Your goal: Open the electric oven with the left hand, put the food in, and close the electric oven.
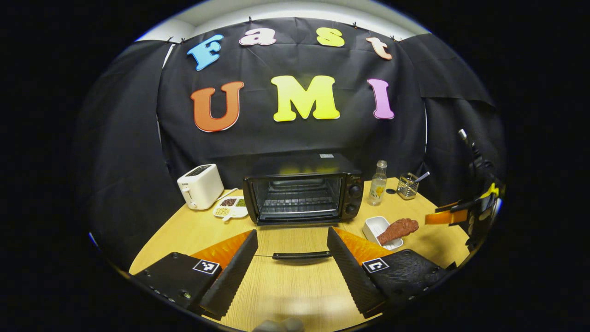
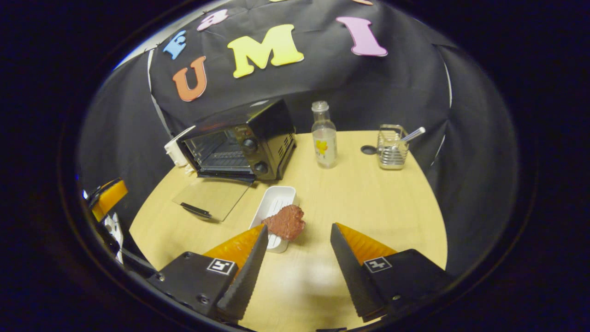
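On table, oven point(image 1: 302, 193) door point(image 2: 213, 198) lies open; its brand too small to read. Left gripper point(image 1: 292, 258) & right gripper point(image 2: 298, 260) jaws wide, empty. Bottle point(image 2: 324, 136) label unreadable.

One oven point(image 1: 302, 193), one toaster point(image 1: 200, 185), one bottle point(image 1: 378, 183), two trays point(image 1: 377, 228).

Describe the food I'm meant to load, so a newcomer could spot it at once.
Start at the black oven at the back of the round wooden table, its glass door folded down flat. Beside the door lies a white tray. The food is the reddish-brown, rough lump resting on the tray's near end, the only brown thing among white, glass and metal neighbours.
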{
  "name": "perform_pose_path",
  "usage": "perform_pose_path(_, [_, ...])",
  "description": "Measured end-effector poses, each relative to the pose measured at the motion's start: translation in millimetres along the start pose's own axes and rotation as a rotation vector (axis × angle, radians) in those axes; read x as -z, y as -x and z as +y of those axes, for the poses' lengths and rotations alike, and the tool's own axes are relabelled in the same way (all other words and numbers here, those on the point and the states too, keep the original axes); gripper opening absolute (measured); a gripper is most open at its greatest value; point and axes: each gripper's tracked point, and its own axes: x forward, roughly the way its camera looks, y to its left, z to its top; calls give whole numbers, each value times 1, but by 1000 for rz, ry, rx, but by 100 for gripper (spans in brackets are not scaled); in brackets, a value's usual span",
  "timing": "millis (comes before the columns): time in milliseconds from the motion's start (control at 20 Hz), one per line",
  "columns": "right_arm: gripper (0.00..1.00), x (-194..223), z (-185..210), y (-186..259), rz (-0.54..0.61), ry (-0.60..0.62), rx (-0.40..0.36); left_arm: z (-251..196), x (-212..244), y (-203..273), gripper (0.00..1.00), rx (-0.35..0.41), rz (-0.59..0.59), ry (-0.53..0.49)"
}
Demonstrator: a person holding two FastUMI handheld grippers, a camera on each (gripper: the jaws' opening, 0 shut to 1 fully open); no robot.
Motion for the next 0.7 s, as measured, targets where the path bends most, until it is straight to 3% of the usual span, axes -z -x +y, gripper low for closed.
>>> perform_pose_path(200, [60, 10, 3, -36, 110, -70, -125, -5, -17, 21, 96, -80, -1, 34])
perform_pose_path(250, [57, 12, 2, -42, 138, -91, -143, -7, -21, 25, 97, -97, -2, 42])
perform_pose_path(300, [60, 16, 2, -48, 163, -108, -160, -10, -23, 30, 97, -112, 0, 52])
perform_pose_path(400, [45, 17, 4, -55, 193, -167, -203, -13, -26, 38, 97, -141, 6, 62])
perform_pose_path(450, [55, 17, 7, -58, 206, -203, -221, -14, -27, 40, 96, -151, 9, 57])
perform_pose_path(500, [38, 18, 9, -60, 221, -239, -229, -14, -28, 43, 96, -162, 7, 50])
perform_pose_path(650, [24, 16, 12, -59, 233, -291, -257, -20, -30, 49, 96, -179, 11, 55])
perform_pose_path(700, [23, 15, 14, -57, 235, -307, -266, -21, -30, 50, 97, -182, 8, 55])
